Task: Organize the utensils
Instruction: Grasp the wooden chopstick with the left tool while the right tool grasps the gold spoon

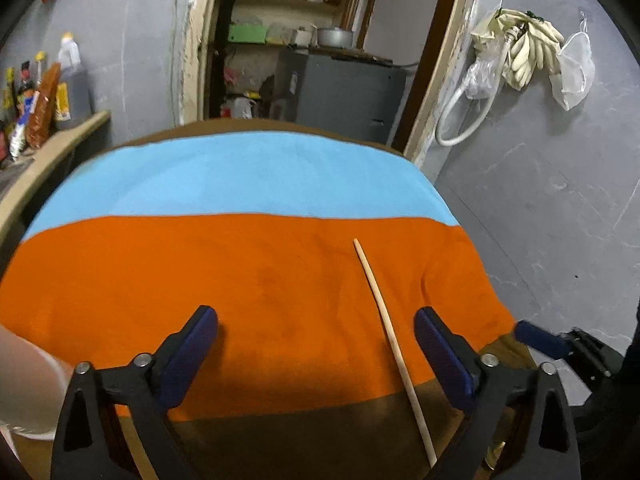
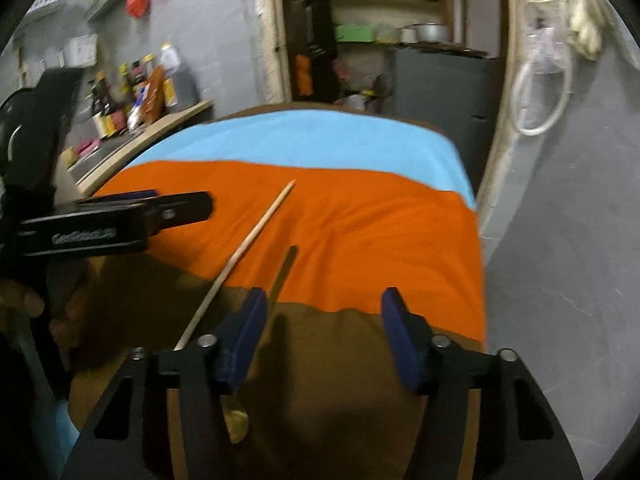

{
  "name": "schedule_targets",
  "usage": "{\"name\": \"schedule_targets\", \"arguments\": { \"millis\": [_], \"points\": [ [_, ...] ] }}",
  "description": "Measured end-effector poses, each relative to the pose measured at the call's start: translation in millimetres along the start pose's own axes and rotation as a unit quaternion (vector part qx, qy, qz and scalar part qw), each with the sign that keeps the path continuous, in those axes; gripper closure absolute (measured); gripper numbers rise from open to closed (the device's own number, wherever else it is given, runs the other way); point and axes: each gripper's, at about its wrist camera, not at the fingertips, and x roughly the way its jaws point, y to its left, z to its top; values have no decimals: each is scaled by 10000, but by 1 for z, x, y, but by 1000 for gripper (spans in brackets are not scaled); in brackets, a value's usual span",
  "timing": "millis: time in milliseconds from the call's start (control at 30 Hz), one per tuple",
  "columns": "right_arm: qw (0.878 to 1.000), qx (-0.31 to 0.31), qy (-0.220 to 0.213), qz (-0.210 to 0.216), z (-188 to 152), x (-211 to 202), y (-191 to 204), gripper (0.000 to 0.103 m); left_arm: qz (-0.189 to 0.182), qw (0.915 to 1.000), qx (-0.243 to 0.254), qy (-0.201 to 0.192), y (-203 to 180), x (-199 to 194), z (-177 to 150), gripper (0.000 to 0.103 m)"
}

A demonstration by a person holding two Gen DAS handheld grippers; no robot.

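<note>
Left gripper (image 1: 316, 326) jaws spread wide, nothing between them, hovering over the orange band of the striped cloth (image 1: 248, 184) that covers the table. Right gripper (image 2: 324, 308) also wide open and holding nothing, sitting over the brown/orange boundary near the cloth's right edge. Chopstick (image 1: 390, 344) lies loose on the cloth, thin end on orange, thick end on the brown strip; in the left wrist view it runs just inside the right finger, not touching either pad. In the right wrist view the same chopstick (image 2: 240, 260) passes just left of the left finger. Spoon (image 2: 256, 344), gold-toned, lies beside the chopstick: dark handle pointing up onto orange, bowl down on brown, partly hidden behind the right gripper's left finger; can't tell if they touch. No utensil holder or tray visible on the table in either view. Containers are all off-table: bottles (image 1: 70, 80) and sauce packets on a side counter (image 1: 60, 140) to the left, contents dark but labels unreadable. Open doorway behind shows a shelf unit (image 1: 288, 4) with jars, a green box (image 1: 247, 34) and a metal pot (image 1: 335, 37); what's in them can't be made out. Gloves and a plastic bag (image 1: 572, 68) hang on the right wall beside a white hose (image 1: 460, 120).
</note>
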Motion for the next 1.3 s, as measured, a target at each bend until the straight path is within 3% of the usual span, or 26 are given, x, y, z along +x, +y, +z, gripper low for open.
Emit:
{"name": "schedule_targets", "arguments": {
  "millis": [133,333,500,600,833,900,1033,1167,1300],
  "points": [
    [9994,-188,200,225,0,10,9,60,-129,9994,-158,274,5,15,-1,19],
    [9984,-333,459,-33,1,21,13,60,-225,9991,-184,316,5,22,0,20],
    [9977,-146,535,-379,9,27,0,65,-427,9981,-145,422,1,28,5,39],
    [9977,-59,562,-371,13,32,-8,71,-614,9965,-165,534,-2,33,8,52],
    [9980,-118,598,-192,26,49,-20,76,-1110,9896,-174,897,-11,50,13,71],
    [9977,-227,626,-141,31,54,-21,76,-1036,9896,-123,985,-14,55,14,77],
    [9963,-544,654,-101,42,62,-18,76,-972,9888,-51,1131,-19,64,22,80],
    [9934,-870,747,-59,53,68,-9,85,-840,9878,95,1310,-25,74,32,87],
    [9909,-986,920,-41,62,73,-3,85,-830,9852,144,1492,-26,79,37,92]
  ]
}}
